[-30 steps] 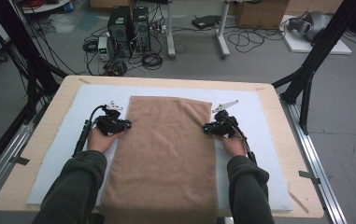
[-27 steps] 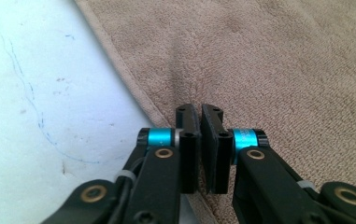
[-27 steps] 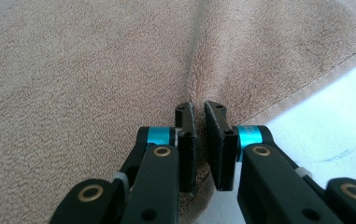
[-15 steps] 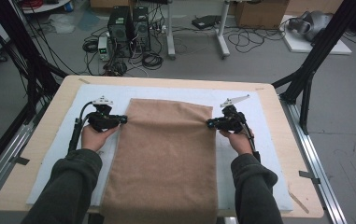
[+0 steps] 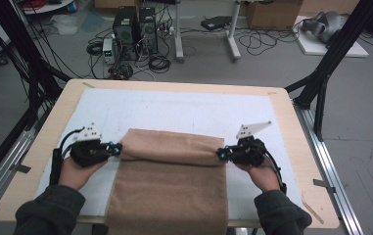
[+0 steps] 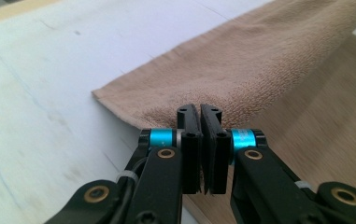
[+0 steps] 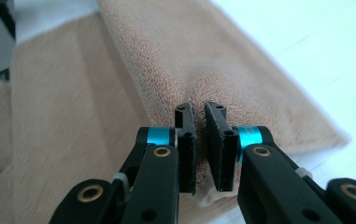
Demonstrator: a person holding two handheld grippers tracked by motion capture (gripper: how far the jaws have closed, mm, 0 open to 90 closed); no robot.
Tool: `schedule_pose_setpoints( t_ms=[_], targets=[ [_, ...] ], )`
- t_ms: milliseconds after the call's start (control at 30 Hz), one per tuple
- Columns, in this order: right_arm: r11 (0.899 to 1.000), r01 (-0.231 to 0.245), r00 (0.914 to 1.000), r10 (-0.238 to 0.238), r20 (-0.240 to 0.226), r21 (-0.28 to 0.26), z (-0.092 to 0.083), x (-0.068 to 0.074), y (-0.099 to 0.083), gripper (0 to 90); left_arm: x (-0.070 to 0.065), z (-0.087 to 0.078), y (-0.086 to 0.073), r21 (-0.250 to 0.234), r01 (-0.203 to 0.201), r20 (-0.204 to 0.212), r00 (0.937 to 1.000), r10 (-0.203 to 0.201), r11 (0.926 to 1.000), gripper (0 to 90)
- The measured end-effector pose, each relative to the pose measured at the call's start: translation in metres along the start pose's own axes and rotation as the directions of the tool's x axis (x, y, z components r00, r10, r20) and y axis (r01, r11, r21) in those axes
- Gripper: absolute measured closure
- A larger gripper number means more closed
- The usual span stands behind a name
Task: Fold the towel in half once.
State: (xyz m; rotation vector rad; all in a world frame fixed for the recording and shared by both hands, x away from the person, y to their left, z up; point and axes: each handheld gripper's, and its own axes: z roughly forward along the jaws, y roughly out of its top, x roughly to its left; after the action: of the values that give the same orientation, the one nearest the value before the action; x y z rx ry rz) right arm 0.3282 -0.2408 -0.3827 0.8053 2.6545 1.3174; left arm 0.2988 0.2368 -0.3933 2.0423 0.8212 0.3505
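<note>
White sheeting covers the wooden table, and a brown towel lies along its middle, the near end hanging over the table's front edge. Its far end is lifted and doubled back toward the person, forming a rounded fold across the width. The left gripper pinches the fold's left corner, jaws nearly closed on the cloth. The right gripper pinches the right corner likewise, a narrow gap holding terry. Cables and computer boxes sit on the floor beyond.
</note>
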Motion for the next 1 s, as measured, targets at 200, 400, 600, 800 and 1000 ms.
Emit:
schedule_pose_setpoints(
  t_ms=[200, 400, 600, 800, 1000],
  targets=[
    [0.999, -0.007, 0.9998, 0.008, -0.02, 0.044, 0.015, 0.018, -0.034, 75.8, -0.016, -0.002, -0.037, 0.044, 0.002, 0.03, 0.9995, -0.004, 0.999, 79.8],
    [1.0, -0.016, 0.9999, 0.016, 0.0, -0.017, -0.001, 0.015, -0.02, 54.8, 0.002, -0.006, -0.022, 0.001, 0.056, 0.032, 0.998, -0.056, 0.9985, 51.0],
    [1.0, -0.016, 0.9936, 0.019, 0.112, -0.024, 0.009, -0.013, 0.007, 51.5, 0.022, 0.016, 0.006, 0.004, 0.042, 0.0, 0.9991, -0.042, 0.9991, 48.3],
    [0.996, -0.072, 0.9877, 0.064, 0.142, 0.055, 0.044, -0.041, 0.006, 48.3, 0.039, 0.055, 0.013, 0.052, 0.074, -0.042, 0.9965, -0.072, 0.9959, 52.1],
    [0.985, -0.088, 0.9879, 0.067, 0.14, 0.148, 0.067, -0.051, -0.002, 52.9, 0.053, 0.08, 0.003, 0.131, 0.127, -0.064, 0.9908, -0.119, 0.9832, 54.1]
  ],
)
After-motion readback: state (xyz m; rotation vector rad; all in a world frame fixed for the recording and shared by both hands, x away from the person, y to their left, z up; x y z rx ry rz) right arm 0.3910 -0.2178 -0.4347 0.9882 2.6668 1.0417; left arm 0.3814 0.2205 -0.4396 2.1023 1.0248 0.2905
